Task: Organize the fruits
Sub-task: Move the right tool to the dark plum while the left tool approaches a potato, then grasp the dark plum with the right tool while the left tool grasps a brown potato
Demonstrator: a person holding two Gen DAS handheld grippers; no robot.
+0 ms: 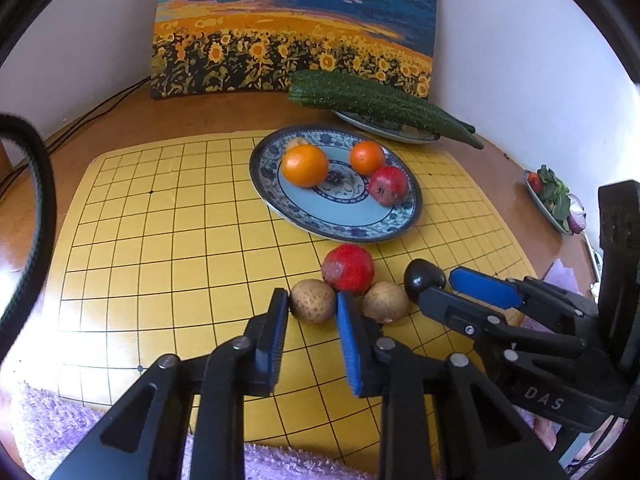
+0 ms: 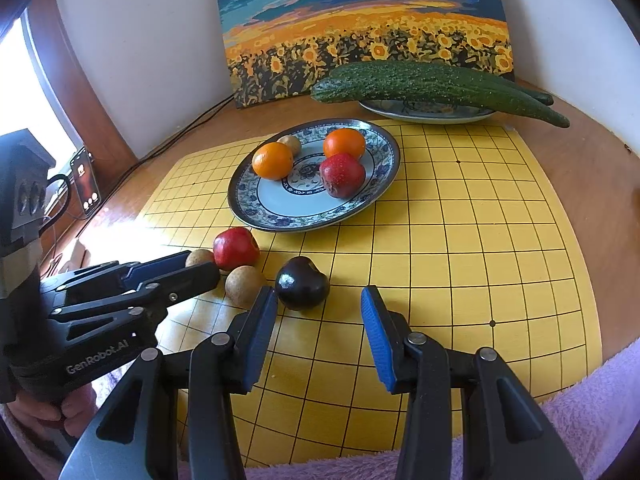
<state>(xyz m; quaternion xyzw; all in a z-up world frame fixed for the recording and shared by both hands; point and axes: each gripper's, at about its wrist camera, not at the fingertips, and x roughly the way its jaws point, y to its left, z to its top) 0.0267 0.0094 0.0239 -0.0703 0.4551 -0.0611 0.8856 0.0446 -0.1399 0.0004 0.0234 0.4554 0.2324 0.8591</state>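
A blue-patterned plate (image 1: 344, 224) (image 2: 256, 204) on the yellow grid board holds two oranges (image 1: 305, 165) (image 1: 367, 157), a red fruit (image 1: 388, 185) and a small brown fruit (image 2: 289, 143). In front of it lie a red fruit (image 1: 347, 269) (image 2: 235, 248), two brown longans (image 1: 313, 301) (image 1: 385, 301) and a dark plum (image 1: 424, 277) (image 2: 301, 283). My left gripper (image 1: 313, 303) (image 2: 202, 266) has its jaws around the left longan, touching or nearly so. My right gripper (image 2: 319, 303) (image 1: 452, 285) is open, with the plum just ahead near its left finger.
A second plate (image 2: 424, 113) with two long cucumbers (image 2: 432, 84) stands at the back, before a sunflower painting (image 2: 360, 28). A small dish of greens (image 1: 554, 200) sits at the right edge. A phone (image 2: 85, 185) and cables lie left. A purple towel (image 2: 580, 400) covers the near edge.
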